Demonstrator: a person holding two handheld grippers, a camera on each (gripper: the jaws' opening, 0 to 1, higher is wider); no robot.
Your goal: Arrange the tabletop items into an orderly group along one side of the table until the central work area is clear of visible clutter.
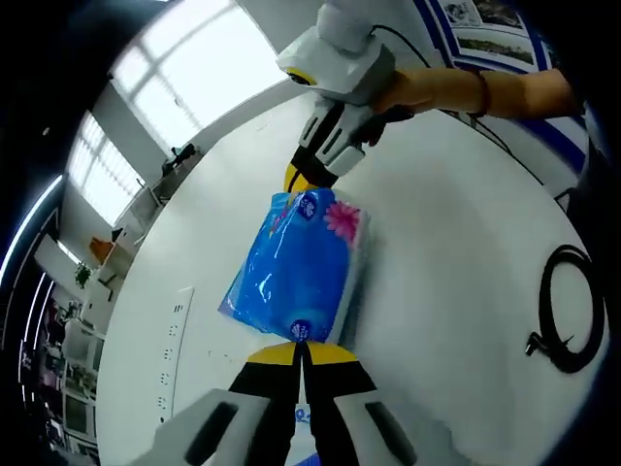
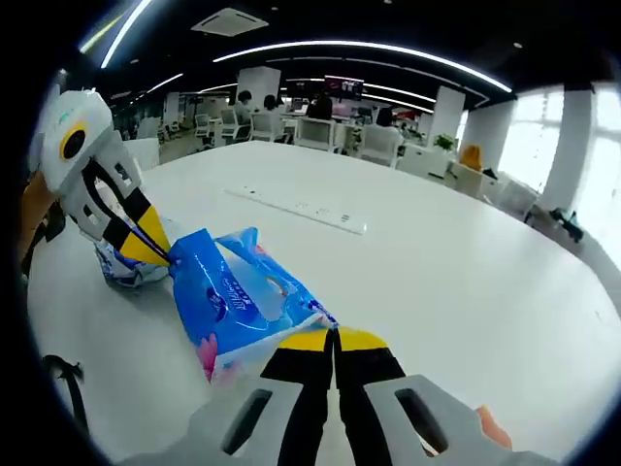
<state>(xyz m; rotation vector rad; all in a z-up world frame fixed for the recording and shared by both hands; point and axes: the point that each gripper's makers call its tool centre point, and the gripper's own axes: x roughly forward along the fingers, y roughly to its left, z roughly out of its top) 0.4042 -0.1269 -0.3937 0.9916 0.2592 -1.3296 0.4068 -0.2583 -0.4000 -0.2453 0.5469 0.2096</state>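
Note:
A blue plastic tissue pack [image 1: 296, 262] with a pink flower print stretches between both grippers over the white table [image 1: 456, 223]. My left gripper [image 1: 301, 348] is shut on its near end. The right gripper [image 1: 303, 183], held by a hand, pinches the far end. In the right gripper view, my right gripper [image 2: 333, 335] is shut on one end of the pack [image 2: 243, 296], and the left gripper [image 2: 160, 254] clamps the other end from the left. A crumpled white and blue wrapper [image 2: 121, 272] lies just under the left gripper.
A white power strip [image 2: 301, 209] lies flat across the table [image 2: 437, 282], also seen as the power strip [image 1: 175, 335] left of the pack. A coiled black cable [image 1: 568, 311] rests near the table's edge. Office desks, chairs and people stand beyond.

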